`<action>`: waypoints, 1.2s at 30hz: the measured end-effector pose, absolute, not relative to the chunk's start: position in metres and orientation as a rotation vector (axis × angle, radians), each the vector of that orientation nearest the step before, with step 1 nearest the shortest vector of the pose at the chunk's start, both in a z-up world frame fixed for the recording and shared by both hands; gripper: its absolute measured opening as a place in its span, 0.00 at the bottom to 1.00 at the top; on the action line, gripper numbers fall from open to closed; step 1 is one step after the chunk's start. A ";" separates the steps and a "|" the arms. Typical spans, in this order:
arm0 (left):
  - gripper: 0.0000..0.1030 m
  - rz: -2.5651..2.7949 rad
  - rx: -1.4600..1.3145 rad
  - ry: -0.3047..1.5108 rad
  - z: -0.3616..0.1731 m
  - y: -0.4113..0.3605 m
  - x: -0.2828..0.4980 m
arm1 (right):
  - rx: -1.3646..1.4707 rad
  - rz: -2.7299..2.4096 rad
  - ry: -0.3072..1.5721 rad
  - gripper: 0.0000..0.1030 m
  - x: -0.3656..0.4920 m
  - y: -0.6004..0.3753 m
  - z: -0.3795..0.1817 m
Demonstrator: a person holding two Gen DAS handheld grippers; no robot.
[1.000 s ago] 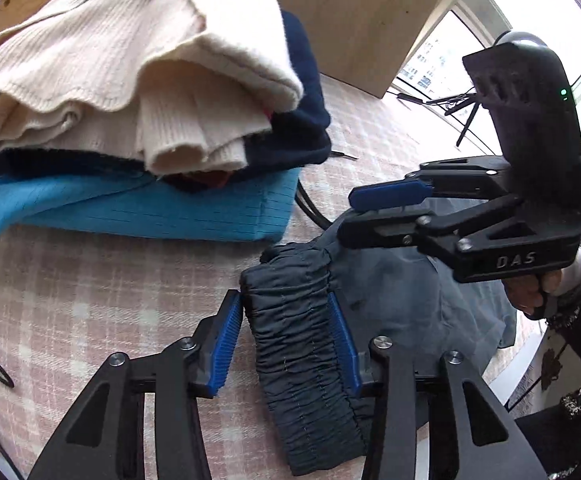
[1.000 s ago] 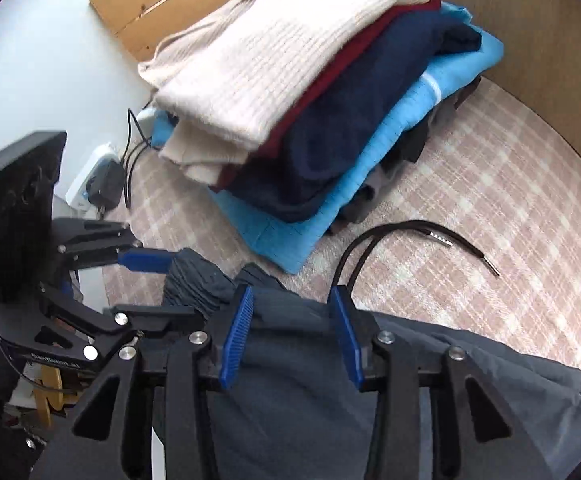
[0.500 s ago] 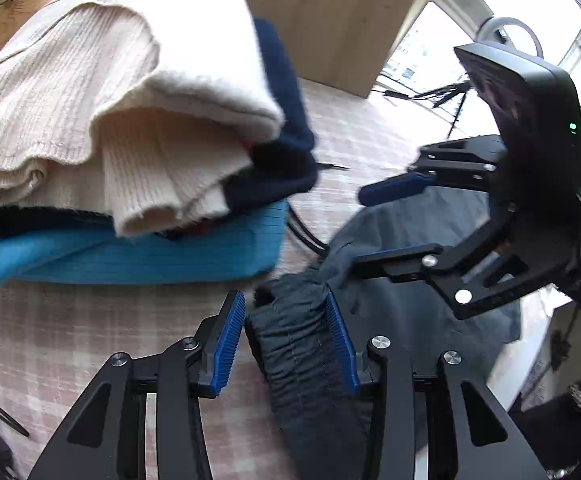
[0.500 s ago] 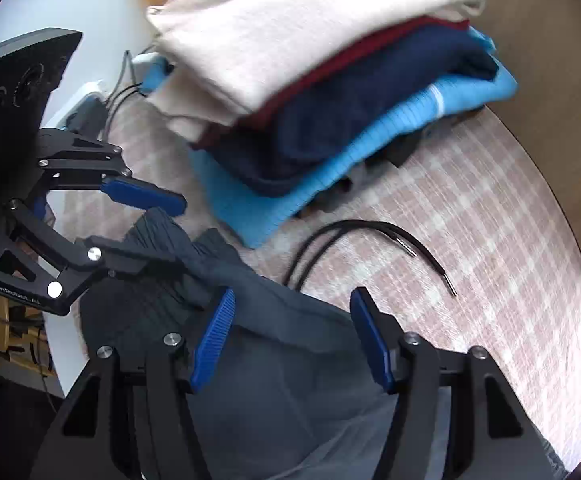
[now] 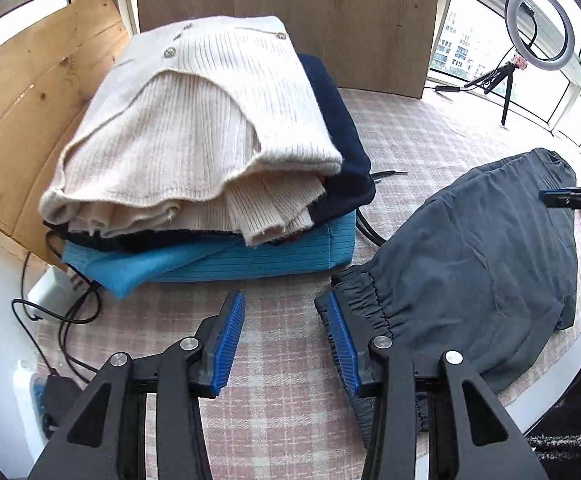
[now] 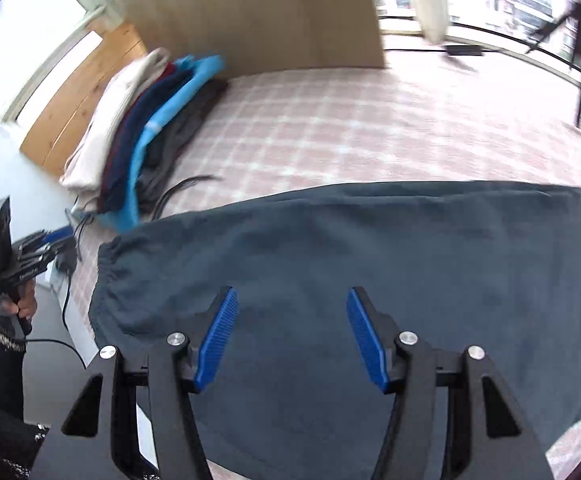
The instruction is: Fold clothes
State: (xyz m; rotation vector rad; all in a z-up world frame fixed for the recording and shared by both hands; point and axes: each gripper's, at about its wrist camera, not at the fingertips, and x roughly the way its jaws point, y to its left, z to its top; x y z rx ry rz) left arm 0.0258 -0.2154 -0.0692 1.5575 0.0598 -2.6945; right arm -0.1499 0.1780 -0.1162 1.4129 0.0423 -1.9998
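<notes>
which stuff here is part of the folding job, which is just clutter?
Job:
- dark grey trousers, spread on the checked cloth
- folded stack, cream knit on top
- left gripper, open, nothing between its pads
- right gripper, open above the trousers

Clutter:
- ring light
- power strip
- black cord

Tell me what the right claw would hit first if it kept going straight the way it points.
Most likely the dark grey trousers: the right claw stands open over that spread cloth, with nothing between its pads. How far off the cloth lies is unclear.
</notes>
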 end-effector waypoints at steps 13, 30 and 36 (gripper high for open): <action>0.41 -2.588 1.550 0.048 -0.034 -0.078 -0.011 | 1.493 -2.573 -0.002 0.55 -0.324 0.596 -0.047; 0.47 -2.455 1.644 -0.014 -0.014 0.054 -0.059 | 1.635 -2.247 0.353 0.24 -0.435 0.649 -0.146; 0.47 -2.345 1.697 -0.019 -0.021 0.052 -0.054 | 1.586 -2.327 0.183 0.23 -0.419 0.681 -0.121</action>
